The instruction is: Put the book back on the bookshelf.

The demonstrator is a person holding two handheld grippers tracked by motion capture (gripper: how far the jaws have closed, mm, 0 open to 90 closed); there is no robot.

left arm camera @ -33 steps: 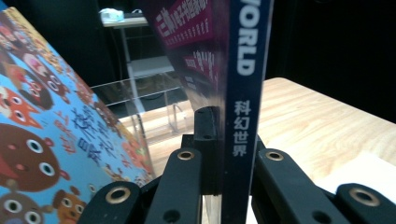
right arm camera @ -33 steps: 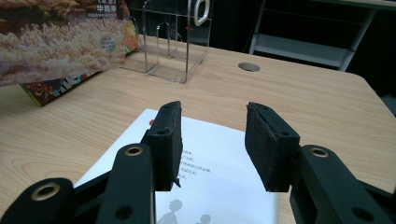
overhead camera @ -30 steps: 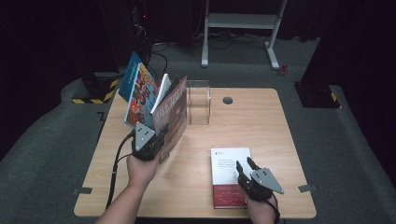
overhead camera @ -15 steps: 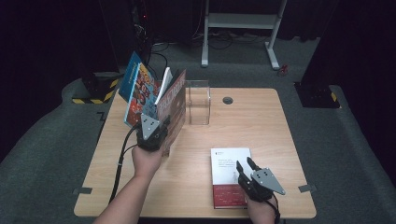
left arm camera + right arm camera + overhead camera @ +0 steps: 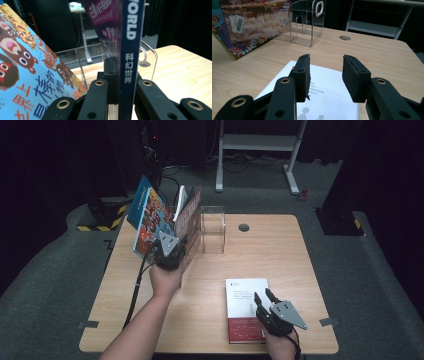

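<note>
Left tongs (image 5: 176, 251) are clamped on the lower spine edge of a thin magazine (image 5: 190, 227), held upright at the open side of the clear acrylic book holder (image 5: 212, 227) near the table's (image 5: 280, 250) far edge, beside a leaning blue picture book (image 5: 147, 217). Right tongs (image 5: 265, 299) rest with jaws apart over a white-and-red book (image 5: 245, 307) lying flat. The magazine looks light, glossy and floppy, so a grip low along the spine seems best. Its long axis stands vertical, spine toward the person
</note>
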